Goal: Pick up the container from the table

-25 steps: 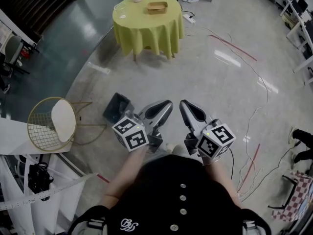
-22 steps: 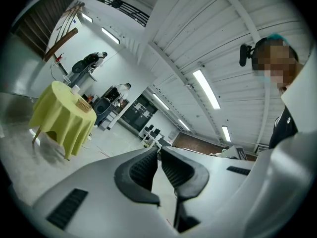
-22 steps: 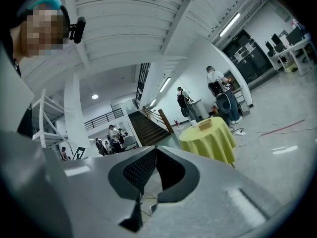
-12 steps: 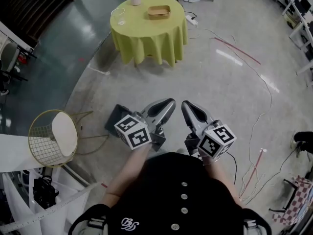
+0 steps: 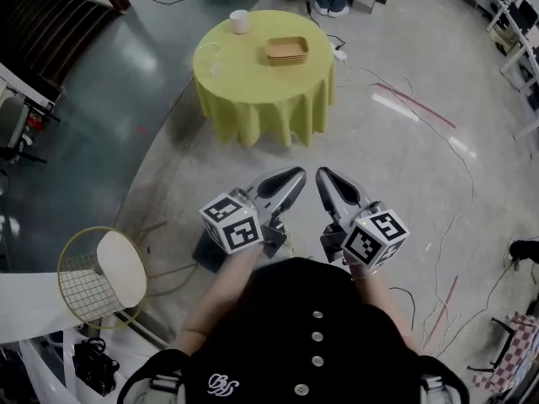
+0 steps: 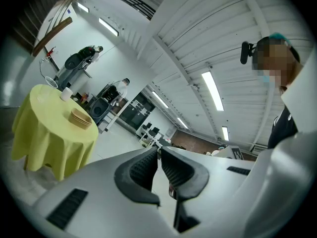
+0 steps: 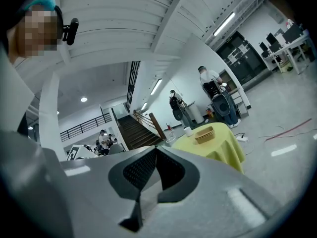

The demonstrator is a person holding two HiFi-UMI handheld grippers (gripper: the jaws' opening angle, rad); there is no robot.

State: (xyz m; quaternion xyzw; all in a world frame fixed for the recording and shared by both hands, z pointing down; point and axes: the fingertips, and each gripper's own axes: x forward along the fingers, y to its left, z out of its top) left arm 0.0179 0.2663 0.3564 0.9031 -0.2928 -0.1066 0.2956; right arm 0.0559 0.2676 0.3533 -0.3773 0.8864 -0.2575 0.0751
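Observation:
A tan, shallow container (image 5: pixel 287 50) sits on a round table with a yellow-green cloth (image 5: pixel 261 99) ahead of me; it also shows in the left gripper view (image 6: pixel 80 118) and the right gripper view (image 7: pixel 204 134). A white cup (image 5: pixel 240 21) and a clear glass (image 5: pixel 210 57) stand on the same table. My left gripper (image 5: pixel 298 175) and right gripper (image 5: pixel 321 176) are held side by side in front of me, well short of the table. Both are shut with nothing between the jaws.
A gold wire basket (image 5: pixel 99 278) stands on the floor at lower left, next to a dark box (image 5: pixel 207 249). Red and white cables (image 5: pixel 421 108) run over the floor on the right. A staircase (image 5: pixel 50 23) lies at far left. People stand beyond the table (image 7: pixel 210 83).
The table has come closer and sits lower in the head view. The wire basket and dark box have slid down and back. Both grippers stay shut and side by side.

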